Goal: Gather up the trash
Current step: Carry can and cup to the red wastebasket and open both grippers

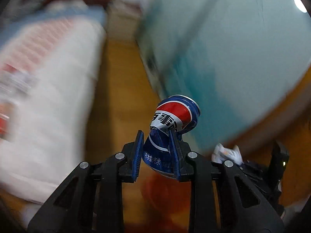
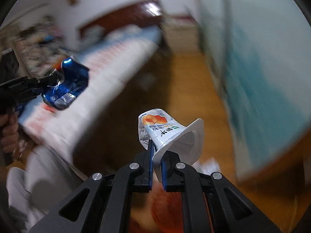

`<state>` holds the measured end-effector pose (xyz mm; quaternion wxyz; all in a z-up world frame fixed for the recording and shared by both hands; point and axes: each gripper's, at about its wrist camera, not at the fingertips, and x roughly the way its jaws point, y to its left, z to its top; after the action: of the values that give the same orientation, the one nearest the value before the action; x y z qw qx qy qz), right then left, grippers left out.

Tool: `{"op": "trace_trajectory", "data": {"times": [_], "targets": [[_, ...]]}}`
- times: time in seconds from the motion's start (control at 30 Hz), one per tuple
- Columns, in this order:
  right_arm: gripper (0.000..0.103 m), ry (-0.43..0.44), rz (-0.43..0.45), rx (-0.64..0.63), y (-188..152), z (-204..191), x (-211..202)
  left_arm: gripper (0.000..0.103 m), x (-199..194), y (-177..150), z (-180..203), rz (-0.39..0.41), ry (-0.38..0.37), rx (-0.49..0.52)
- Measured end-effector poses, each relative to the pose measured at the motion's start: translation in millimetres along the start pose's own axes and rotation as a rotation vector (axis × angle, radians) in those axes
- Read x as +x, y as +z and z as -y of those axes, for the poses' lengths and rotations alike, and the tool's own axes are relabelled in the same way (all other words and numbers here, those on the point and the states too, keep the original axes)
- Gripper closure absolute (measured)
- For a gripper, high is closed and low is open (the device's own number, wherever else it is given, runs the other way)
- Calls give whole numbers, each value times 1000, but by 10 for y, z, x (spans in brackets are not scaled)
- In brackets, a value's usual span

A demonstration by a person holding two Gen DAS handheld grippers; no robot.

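Note:
A crushed blue, red and white soda can (image 1: 175,120) sits between the blue pads of my left gripper (image 1: 156,134), which is shut on its dented middle. The right wrist view shows the same can (image 2: 66,85) at the left, held up in the air. My right gripper (image 2: 157,147) is shut on the flattened wall of a white yogurt cup (image 2: 171,134) with an orange fruit print, its wide mouth turned to the right. Both views are smeared by motion.
A bed with white and pink-striped bedding (image 1: 44,89) runs along the left. A pale teal wall (image 1: 233,58) stands on the right, with wooden floor (image 1: 120,89) between them. A blurred orange-red shape (image 2: 167,203) lies below the grippers. A hand (image 2: 7,134) grips the left tool.

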<state>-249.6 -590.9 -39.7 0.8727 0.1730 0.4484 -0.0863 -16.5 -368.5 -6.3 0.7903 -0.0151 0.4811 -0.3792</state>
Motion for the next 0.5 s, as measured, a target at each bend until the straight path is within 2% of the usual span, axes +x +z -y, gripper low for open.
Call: {"op": "trace_trajectory", "data": {"times": [0.1, 0.23, 0.3, 0.4, 0.5], "targets": [[94, -42, -126, 134, -585, 504, 356, 77, 1025, -439, 396, -236, -8, 82], [94, -31, -224, 248, -1059, 783, 732, 77, 1819, -924, 582, -458, 34, 145], [94, -30, -246, 270, -1167, 843, 848, 77, 1957, -1030, 663, -509, 55, 174], [94, -25, -258, 277, -1250, 881, 951, 77, 2023, -1096, 716, -521, 90, 224], [89, -30, -260, 277, -1171, 864, 1015, 75, 2070, -1101, 679, -529, 85, 210]]}}
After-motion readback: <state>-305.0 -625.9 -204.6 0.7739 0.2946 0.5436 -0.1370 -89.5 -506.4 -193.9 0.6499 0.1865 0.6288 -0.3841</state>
